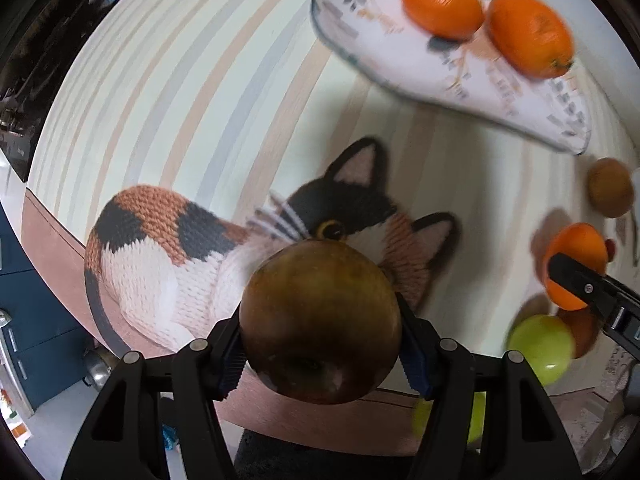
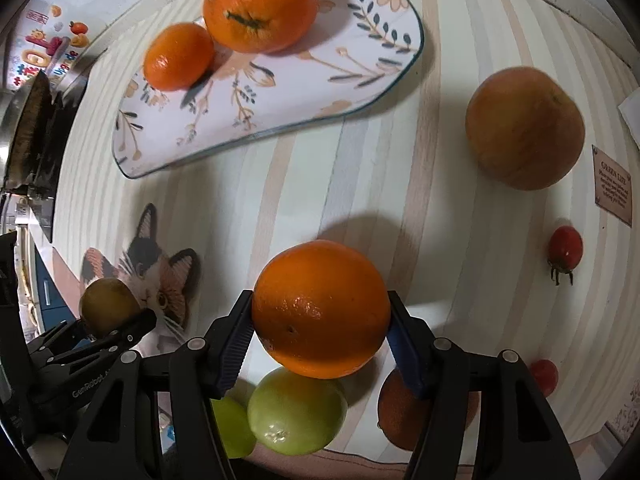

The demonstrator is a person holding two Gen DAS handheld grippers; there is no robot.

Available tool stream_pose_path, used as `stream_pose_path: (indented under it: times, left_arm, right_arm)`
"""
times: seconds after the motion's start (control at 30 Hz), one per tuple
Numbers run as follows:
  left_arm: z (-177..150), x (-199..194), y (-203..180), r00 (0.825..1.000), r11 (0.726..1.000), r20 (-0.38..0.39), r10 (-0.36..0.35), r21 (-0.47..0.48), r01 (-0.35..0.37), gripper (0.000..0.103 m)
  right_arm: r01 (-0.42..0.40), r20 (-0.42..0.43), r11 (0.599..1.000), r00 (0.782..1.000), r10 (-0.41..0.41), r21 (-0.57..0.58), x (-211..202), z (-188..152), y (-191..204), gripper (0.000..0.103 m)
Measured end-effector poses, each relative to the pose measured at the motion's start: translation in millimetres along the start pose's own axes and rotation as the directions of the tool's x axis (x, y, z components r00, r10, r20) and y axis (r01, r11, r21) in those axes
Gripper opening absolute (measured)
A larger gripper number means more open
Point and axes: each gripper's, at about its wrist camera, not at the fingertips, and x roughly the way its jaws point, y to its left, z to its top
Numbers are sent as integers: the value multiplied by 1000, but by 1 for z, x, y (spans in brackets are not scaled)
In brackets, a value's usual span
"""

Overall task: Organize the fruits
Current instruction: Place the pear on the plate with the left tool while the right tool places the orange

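Note:
My left gripper (image 1: 320, 332) is shut on a brownish-green apple (image 1: 320, 320) and holds it above the cat picture on the tablecloth. It also shows in the right wrist view (image 2: 108, 306). My right gripper (image 2: 320, 320) is shut on an orange (image 2: 322, 308), held above the table; it also shows in the left wrist view (image 1: 576, 264). A floral plate (image 2: 280, 92) holds two oranges (image 2: 260, 4) (image 2: 178, 56); in the left wrist view the plate (image 1: 400, 64) is at the upper right.
On the striped tablecloth lie a tan round fruit (image 2: 524, 128), two cherry tomatoes (image 2: 565, 246) (image 2: 544, 376), two green apples (image 2: 296, 412) (image 2: 232, 428) and a dark orange fruit (image 2: 400, 412) near the table's front edge. A cat picture (image 1: 224, 256) is printed on the cloth.

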Motion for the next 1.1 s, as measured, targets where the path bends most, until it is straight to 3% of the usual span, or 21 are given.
stream_pose_path:
  times: [0.2,0.4,0.57,0.73,1.0,1.1]
  left_arm:
    - [22,-52,-14,994,997,80,-77,14,76,62]
    - [74,-76,-25,990,996,114,-88,31,85,62]
    - [120,-59,-23,995,998,83,-57,18,56,62]
    - [144,-41,-19,998,999,43,-38,8,38,62]
    - [152,-16,-19,1000,1000,-17,-26,7,26,62]
    - [151,-10,-17,999,999,-39,-38,1,38,64]
  right_arm:
    - [-117,81,990,991,111,77,-49,29,-15,65]
    - [-173,166,967,976,143,186,-82,96,-34,65]
    - [-181,149,939,978,143,292,-67,149,-53,65]
    - [-153,114,925,986,120,349,-44,178,-64,65]
    - [-141,106,914,988,109,380,-28,188,-69,67]
    - [-135,112,922,989,101,362,-26,189,-65,75]
